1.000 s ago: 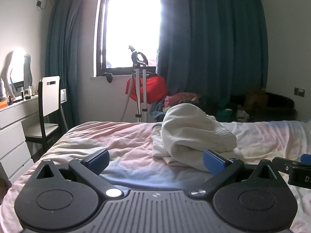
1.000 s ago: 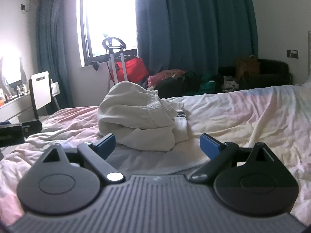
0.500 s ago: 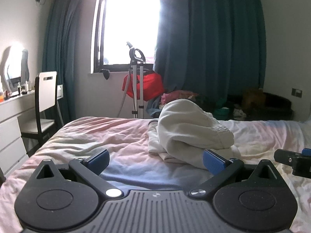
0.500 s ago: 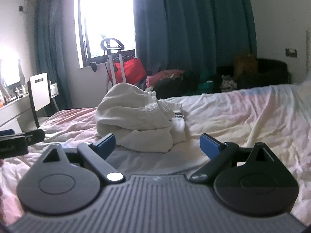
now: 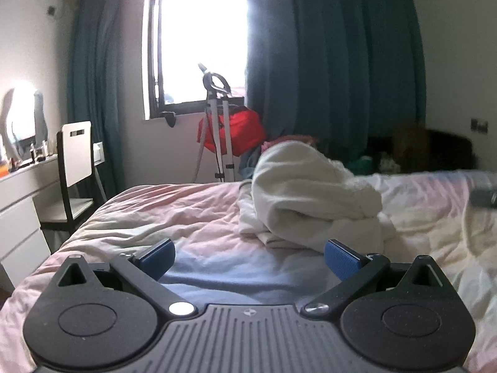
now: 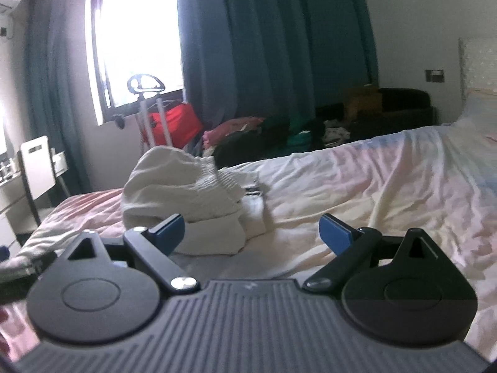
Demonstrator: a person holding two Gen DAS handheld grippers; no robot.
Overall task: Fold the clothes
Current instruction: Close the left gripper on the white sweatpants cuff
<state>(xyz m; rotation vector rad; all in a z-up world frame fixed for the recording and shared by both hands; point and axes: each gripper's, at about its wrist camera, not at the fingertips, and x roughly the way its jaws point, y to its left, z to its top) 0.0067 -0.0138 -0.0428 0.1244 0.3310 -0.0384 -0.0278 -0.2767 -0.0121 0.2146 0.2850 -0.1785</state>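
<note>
Blurring at frame edges, both tools [image 5: 250, 256] [image 6: 251, 233] released, empty, short of the heaped white garment [image 5: 313, 199].

My right tool [image 6: 251, 233] is spread wide, nothing between the blue pads [image 6: 334, 233], held low over the bed [image 6: 372, 186]. Crumpled white garment [image 6: 186, 192] lies ahead, left of centre, apart from the pads. Window [image 6: 136, 40], curtains [image 6: 273, 46] behind.
</note>
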